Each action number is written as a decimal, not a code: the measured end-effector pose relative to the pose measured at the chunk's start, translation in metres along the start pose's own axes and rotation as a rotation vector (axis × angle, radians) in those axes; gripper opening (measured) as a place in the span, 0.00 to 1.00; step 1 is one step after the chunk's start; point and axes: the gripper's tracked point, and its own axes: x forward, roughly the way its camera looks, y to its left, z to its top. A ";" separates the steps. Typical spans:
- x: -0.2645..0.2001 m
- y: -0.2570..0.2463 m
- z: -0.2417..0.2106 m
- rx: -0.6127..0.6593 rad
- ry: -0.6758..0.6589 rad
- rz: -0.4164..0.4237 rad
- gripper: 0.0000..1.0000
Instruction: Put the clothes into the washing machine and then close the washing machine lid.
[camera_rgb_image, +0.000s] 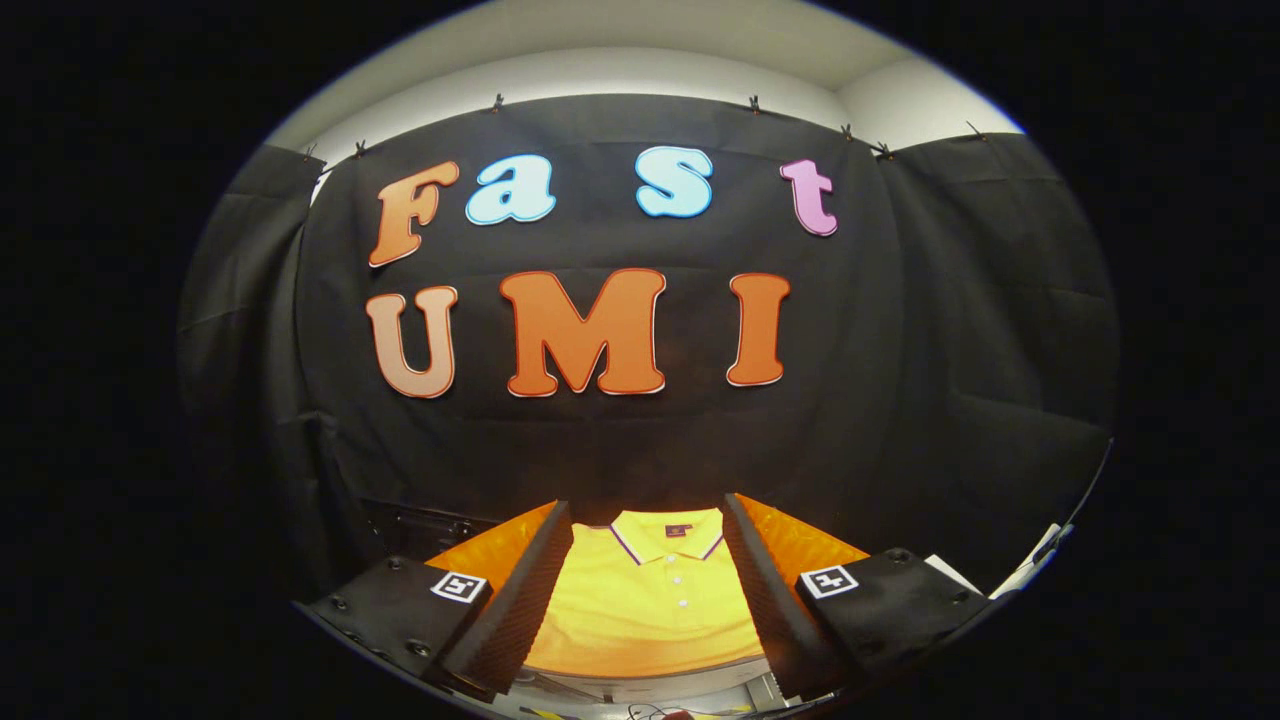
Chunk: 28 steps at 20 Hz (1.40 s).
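A yellow polo shirt (650, 600) with a striped collar and a buttoned placket lies flat just ahead of my gripper (648, 520). The shirt shows in the wide gap between my two fingers, collar toward the booth's black back wall. The gripper is open, its fingers (520, 590) spread to either side of the shirt and not touching it. I hover above the shirt's lower part. The surface under the shirt is hidden by the cloth.
The black cloth wall (900, 400) stands close behind the shirt. A dark frame or rack (420, 520) sits low at the left by the wall. A pale edge of something white (1040, 560) shows at the right. Cables and a light surface (650, 705) lie below the fingers.
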 end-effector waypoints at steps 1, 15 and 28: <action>0.012 -0.004 -0.008 0.002 0.025 0.003 0.98; 0.155 -0.038 -0.152 0.035 0.465 -0.001 0.99; 0.174 -0.046 -0.211 0.034 0.737 0.002 0.99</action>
